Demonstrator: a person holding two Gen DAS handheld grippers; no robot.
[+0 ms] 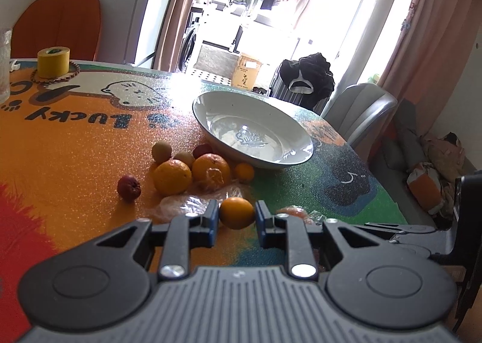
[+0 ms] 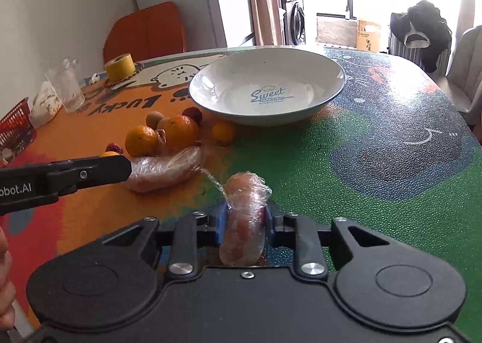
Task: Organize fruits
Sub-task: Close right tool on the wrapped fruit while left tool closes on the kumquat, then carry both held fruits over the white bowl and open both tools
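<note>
Left gripper (image 1: 236, 218) pinches a small orange (image 1: 236, 212), seemingly lifted off table

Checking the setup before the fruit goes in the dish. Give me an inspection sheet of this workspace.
Surface: table under a colourful cartoon-print mat.
Job's things: white dish empty; loose fruit pile beside it; one plastic-wrapped piece lying on the mat.
Clutter: yellow tape roll, bead string, drinking glass, red basket.
Grippers: left gripper shut on a small orange; right gripper shut on a wrapped orange piece.
Cables: nothing seen.
Surroundings: orange chair, grey chair, curtains, hanging laundry, washing machine.
</note>
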